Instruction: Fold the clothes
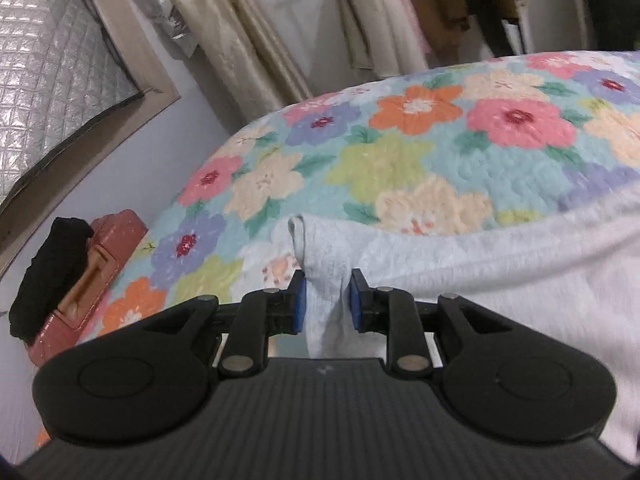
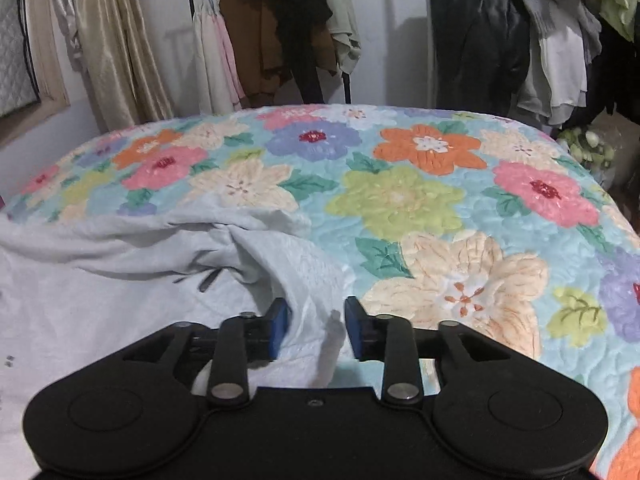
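Pale grey garment (image 1: 480, 264) lies on my flowered bed quilt (image 1: 400, 152), spread between both tools. My left tool (image 1: 325, 300) pinches a bunched fold of it between blue pads. My right tool (image 2: 316, 328) sits at the cloth's other edge, pads apart around a ridge; I cannot tell whether it grips.

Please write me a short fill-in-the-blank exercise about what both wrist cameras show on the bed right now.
1. The left gripper is pinching a bunched fold of the pale grey ____.
2. The garment lies on a quilt printed with large ____.
3. The right gripper has grey cloth between its blue pads, with the orange flower ____ it.
4. Off the bed's left edge, something black sits on a ____ case.

Missing words: garment; flowers; beyond; reddish
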